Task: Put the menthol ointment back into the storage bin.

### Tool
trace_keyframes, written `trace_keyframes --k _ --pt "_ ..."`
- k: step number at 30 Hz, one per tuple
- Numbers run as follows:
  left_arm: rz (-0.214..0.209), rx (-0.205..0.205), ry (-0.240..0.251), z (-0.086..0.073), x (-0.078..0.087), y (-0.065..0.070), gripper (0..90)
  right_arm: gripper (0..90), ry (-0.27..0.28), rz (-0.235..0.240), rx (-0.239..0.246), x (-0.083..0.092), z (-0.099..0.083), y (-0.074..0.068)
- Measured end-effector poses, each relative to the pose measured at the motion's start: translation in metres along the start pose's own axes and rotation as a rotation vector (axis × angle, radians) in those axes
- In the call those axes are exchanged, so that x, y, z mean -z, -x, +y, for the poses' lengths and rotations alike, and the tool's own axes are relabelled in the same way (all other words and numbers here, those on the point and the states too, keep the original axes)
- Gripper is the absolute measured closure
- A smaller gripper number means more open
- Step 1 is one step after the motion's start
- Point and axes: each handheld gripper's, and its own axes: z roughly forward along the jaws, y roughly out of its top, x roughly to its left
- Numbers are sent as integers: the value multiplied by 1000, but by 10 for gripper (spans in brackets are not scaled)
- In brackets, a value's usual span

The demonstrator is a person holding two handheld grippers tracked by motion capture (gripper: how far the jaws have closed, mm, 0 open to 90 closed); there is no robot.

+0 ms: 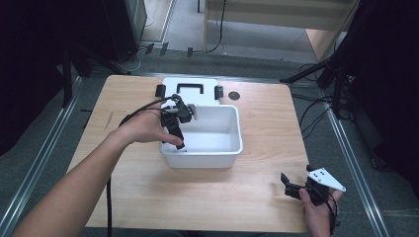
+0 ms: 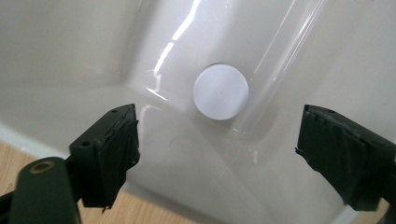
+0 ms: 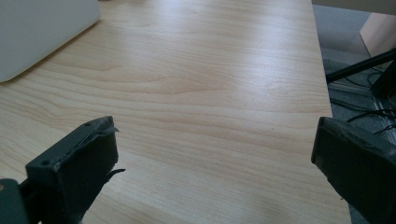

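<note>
Left gripper is hanging inside the white bin at frame centre, jaws standing wide, gripping nothing. A white disc is lying on the bin floor, centre of the left gripper view. Right gripper, lower right, is hovering wide over the table.
</note>
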Motion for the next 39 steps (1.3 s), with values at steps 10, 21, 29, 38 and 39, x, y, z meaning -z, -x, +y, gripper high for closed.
trace_keyframes --k 10,21,29,38,39 --pt "47 72 129 -34 25 -9 0 4 -4 0 -4 0 0 0" --pt "53 129 237 -81 33 -14 0 4 -13 -7 5 -1 0 -1" --pt "64 206 353 -120 22 -14 0 4 -14 -9 11 -2 0 -2" --pt "121 285 491 -148 3 -2 0 4 -16 -14 14 -2 1 -2" --pt "122 298 510 -151 0 -1 0 4 -17 -14 14 -2 1 -2"
